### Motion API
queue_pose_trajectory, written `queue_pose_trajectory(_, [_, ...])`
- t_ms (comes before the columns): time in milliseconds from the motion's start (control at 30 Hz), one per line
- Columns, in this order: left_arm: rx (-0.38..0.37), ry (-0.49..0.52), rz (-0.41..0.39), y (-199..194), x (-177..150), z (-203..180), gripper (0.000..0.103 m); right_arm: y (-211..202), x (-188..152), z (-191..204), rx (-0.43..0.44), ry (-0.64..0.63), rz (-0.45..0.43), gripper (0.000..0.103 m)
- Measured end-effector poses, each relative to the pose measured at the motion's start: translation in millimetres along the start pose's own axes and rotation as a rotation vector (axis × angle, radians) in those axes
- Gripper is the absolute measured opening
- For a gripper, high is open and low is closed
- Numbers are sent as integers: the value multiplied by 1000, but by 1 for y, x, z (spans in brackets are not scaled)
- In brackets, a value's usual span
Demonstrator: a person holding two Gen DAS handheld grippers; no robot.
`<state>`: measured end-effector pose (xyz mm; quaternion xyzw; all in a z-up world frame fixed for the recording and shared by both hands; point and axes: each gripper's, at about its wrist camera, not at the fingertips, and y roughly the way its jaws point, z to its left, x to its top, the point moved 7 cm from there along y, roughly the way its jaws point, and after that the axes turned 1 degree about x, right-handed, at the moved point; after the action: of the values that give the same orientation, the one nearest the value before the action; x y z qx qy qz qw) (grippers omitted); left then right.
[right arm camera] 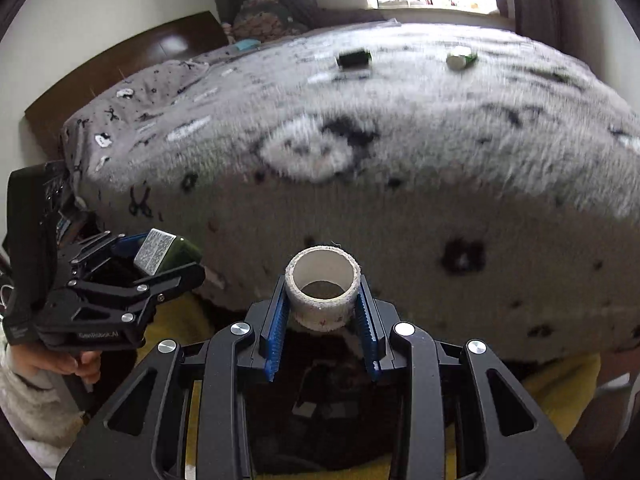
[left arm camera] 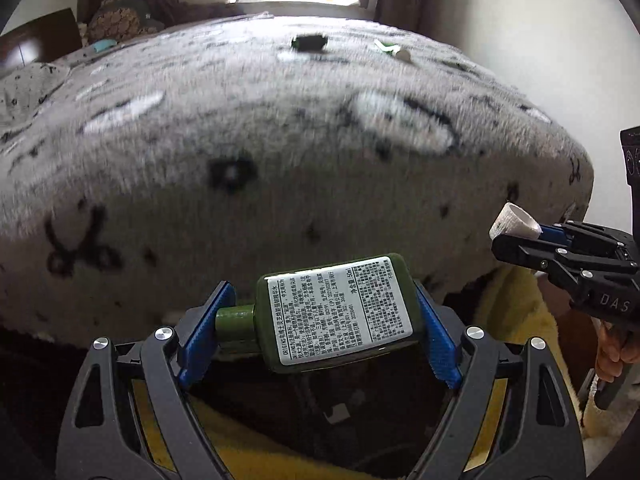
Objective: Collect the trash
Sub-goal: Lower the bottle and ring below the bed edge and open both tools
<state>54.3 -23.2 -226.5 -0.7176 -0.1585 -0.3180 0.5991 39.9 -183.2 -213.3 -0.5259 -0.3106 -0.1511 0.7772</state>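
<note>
Left gripper (left arm camera: 324, 320) clamped on a small green bottle (left arm camera: 340, 312), held end to end: one blue pad against the cap at left, the other against the base at right, long axis running left-right across the jaws, white printed label facing up. Directly below, a dark opening rimmed in yellow (left arm camera: 248, 448), judged to be the trash bag, so the drop is straight down rather than forward. Ahead, the grey patterned bed cover (left arm camera: 280, 140); far across it a dark green item (left arm camera: 308, 43) and a pale green-and-white item (left arm camera: 394, 50), both well apart from the jaws. At right, the right gripper (left arm camera: 520, 236) pinching a white cardboard ring (left arm camera: 516, 222), level with the bed's near edge. From the right wrist, right gripper (right arm camera: 322, 300) closed on the white cardboard ring (right arm camera: 323, 288), pads on its left and right walls, hollow axis pointing forward and up. Below it the same dark opening with yellow rim (right arm camera: 560, 392). Left gripper (right arm camera: 160, 260) near left with the green bottle (right arm camera: 168, 254), handle in a hand (right arm camera: 60, 364). Far items on the cover nearer the right side: dark one (right arm camera: 354, 59), pale one (right arm camera: 462, 58). Both arms poised low over the bag, pointing toward the bed.
</note>
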Motion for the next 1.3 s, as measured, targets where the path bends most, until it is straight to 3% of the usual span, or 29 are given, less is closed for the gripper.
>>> queue_pose_trajectory(467, [32, -18, 176, 60, -78, 4, 82, 58, -58, 1, -50, 8, 171, 33])
queue_pose_trajectory(800, [-17, -29, 308, 96, -109, -4, 82, 87, -85, -5, -52, 50, 289, 33])
queue_pose_trajectory(1133, [-32, -20, 353, 109, -121, -9, 84, 93, -90, -4, -53, 61, 307, 34])
queue_pose_trajectory(1233, [-26, -23, 339, 107, -121, -9, 91, 91, -88, -8, -64, 72, 301, 47])
queue_pose_trajectory(1300, [-24, -22, 333, 104, -118, -8, 94, 90, -87, -10, -70, 77, 295, 49])
